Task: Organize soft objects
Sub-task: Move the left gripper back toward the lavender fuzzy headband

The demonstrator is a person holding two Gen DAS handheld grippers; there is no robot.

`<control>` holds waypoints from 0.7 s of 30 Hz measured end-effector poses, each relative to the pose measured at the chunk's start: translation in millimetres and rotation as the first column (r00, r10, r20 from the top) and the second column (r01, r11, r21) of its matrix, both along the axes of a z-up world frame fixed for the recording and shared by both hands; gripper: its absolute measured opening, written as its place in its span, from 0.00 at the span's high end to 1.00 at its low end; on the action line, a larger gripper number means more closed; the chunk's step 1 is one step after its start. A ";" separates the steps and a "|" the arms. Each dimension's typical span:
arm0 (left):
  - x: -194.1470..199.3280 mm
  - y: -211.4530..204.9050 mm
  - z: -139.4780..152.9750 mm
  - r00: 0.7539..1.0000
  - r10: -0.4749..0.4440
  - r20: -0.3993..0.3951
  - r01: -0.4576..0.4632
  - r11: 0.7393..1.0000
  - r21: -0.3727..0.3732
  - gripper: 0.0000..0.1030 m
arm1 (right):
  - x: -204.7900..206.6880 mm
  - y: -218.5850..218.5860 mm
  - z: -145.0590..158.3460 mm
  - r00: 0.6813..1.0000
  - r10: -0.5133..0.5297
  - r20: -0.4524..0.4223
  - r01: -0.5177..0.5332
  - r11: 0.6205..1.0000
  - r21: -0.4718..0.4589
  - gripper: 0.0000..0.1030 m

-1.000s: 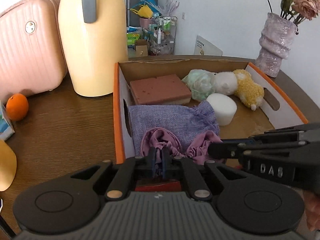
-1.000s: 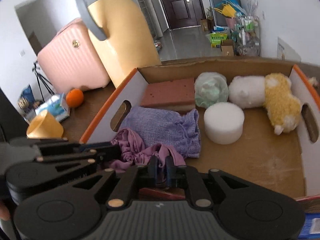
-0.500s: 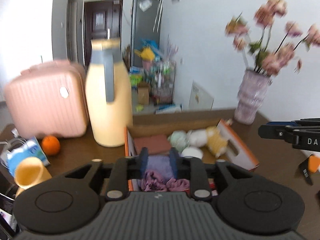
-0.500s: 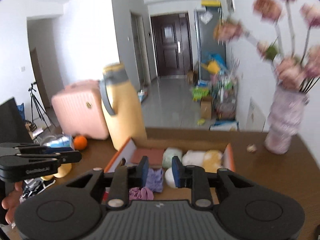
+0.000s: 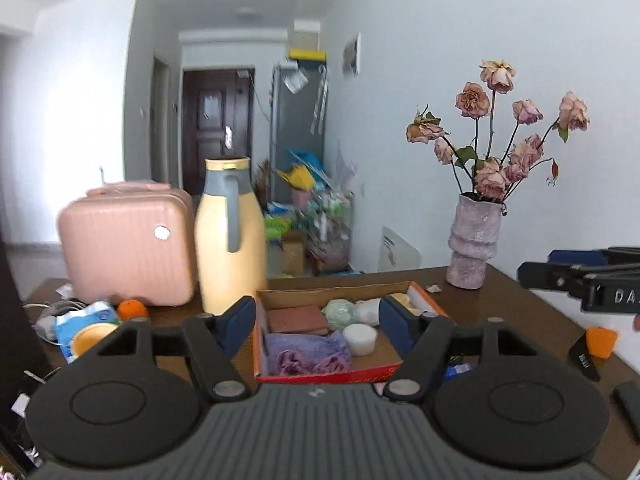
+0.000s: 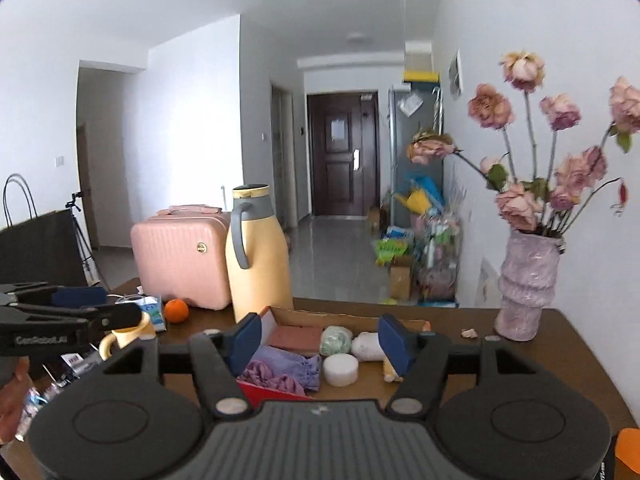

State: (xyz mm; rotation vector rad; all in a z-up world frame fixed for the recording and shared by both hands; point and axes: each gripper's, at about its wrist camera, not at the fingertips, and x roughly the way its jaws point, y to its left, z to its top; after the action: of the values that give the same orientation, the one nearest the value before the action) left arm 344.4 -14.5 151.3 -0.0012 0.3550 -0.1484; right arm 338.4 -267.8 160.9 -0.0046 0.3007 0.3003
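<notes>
Pulling both grippers, left gripper (image 5: 318, 322) and right gripper (image 6: 320, 338), up and back from the orange-edged cardboard box (image 5: 420, 300), I'm opening both jaws with nothing between them, having let go of the crumpled mauve cloth (image 5: 308, 360) now lying inside, so that piece looks stowed.

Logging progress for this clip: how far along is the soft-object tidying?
Done, it seems: the cardboard box holds the mauve cloth, purple pouch, brown sponge, green ball, white puff and a plush toy. In hand: nothing; left gripper and right gripper are opening, both empty. Left: no loose soft item is clearly visible.
</notes>
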 end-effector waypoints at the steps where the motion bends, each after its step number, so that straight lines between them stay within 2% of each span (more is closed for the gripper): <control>1: -9.4 -2.0 -7.2 1.000 0.015 0.021 -0.016 1.000 0.019 0.27 | -7.3 0.7 -6.0 1.000 -0.009 0.025 0.009 1.000 -0.003 0.37; 2: -21.1 -3.7 -15.3 0.998 0.029 0.054 -0.031 0.999 0.038 0.17 | -18.3 -1.0 -13.2 0.998 -0.021 0.061 0.021 1.000 -0.002 0.33; 3: -33.1 -3.2 -22.5 0.995 0.033 0.092 -0.037 0.998 0.042 0.13 | -29.5 -2.4 -19.4 0.995 -0.030 0.096 0.031 1.000 0.000 0.30; 4: -46.6 -3.0 -30.7 0.990 0.040 0.132 -0.045 0.998 0.036 0.12 | -43.9 -4.7 -28.6 0.990 -0.041 0.138 0.041 0.999 0.002 0.24; 6: -74.0 -3.3 -45.4 0.979 0.066 0.194 -0.075 0.996 0.039 0.10 | -68.8 -7.2 -46.0 0.978 -0.061 0.198 0.064 0.998 -0.011 0.21; 7: -87.9 -2.9 -53.1 0.973 0.073 0.218 -0.084 0.996 0.041 0.05 | -83.4 -7.4 -56.4 0.975 -0.062 0.213 0.070 0.997 -0.029 0.21; 9: -113.1 1.1 -70.6 0.966 0.081 0.244 -0.087 0.996 0.014 0.03 | -108.5 -9.5 -77.5 0.977 -0.055 0.205 0.067 0.996 -0.051 0.20; 12: -144.1 6.4 -96.0 0.968 0.102 0.230 -0.107 0.994 0.008 0.03 | -142.1 -14.5 -105.4 0.987 -0.053 0.152 0.061 0.997 -0.047 0.20; 16: -189.7 14.3 -127.1 0.971 0.126 0.201 -0.129 0.992 0.006 0.01 | -189.1 -17.6 -138.0 0.991 -0.034 0.131 0.037 0.999 -0.021 0.18; 21: -207.0 20.1 -147.7 0.987 0.127 0.097 -0.125 0.992 -0.025 0.01 | -204.4 -15.8 -158.5 0.996 -0.038 0.080 0.036 0.999 0.026 0.18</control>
State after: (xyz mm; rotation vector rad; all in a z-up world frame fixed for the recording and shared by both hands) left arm 137.3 5.6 3.6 -0.0352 0.2543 -0.0261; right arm 134.0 -283.6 2.4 0.0130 0.2165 0.2666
